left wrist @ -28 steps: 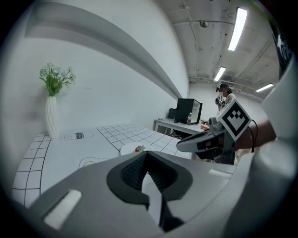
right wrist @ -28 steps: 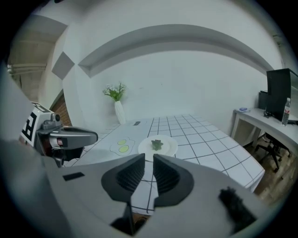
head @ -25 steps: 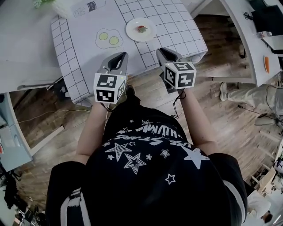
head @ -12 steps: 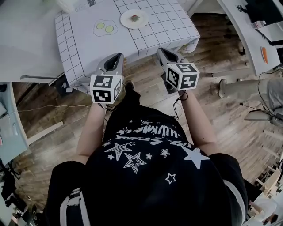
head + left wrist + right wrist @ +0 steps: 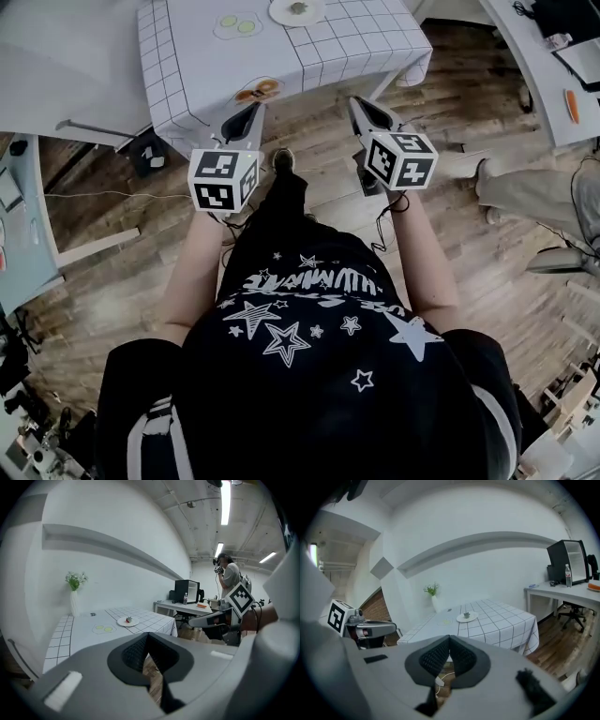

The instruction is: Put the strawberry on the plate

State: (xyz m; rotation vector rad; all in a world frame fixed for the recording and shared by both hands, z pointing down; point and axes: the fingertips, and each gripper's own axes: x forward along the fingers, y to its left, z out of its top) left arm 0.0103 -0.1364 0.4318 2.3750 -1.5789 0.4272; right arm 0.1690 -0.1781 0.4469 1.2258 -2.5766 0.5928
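on the plate [image 5: 278,15]: strawberry [image 5: 298,7] | left tool [image 5: 147,637], right tool [image 5: 449,639]: jaws together, empty

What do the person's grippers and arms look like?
The left hand-held gripper and right hand-held gripper are grey with dark ribbed pads, each bearing a white cube with black square markers. A dark cable hangs from the right one. The person wears a black, star-printed short-sleeved top.

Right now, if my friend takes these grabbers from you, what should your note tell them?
Left gripper: shut, empty, held short of the table.
Right gripper: shut, empty, also short of the table.
Strawberry: lying on the plate, far side of the table.
Done: the strawberry is on the plate.
Left: nothing, it seems.
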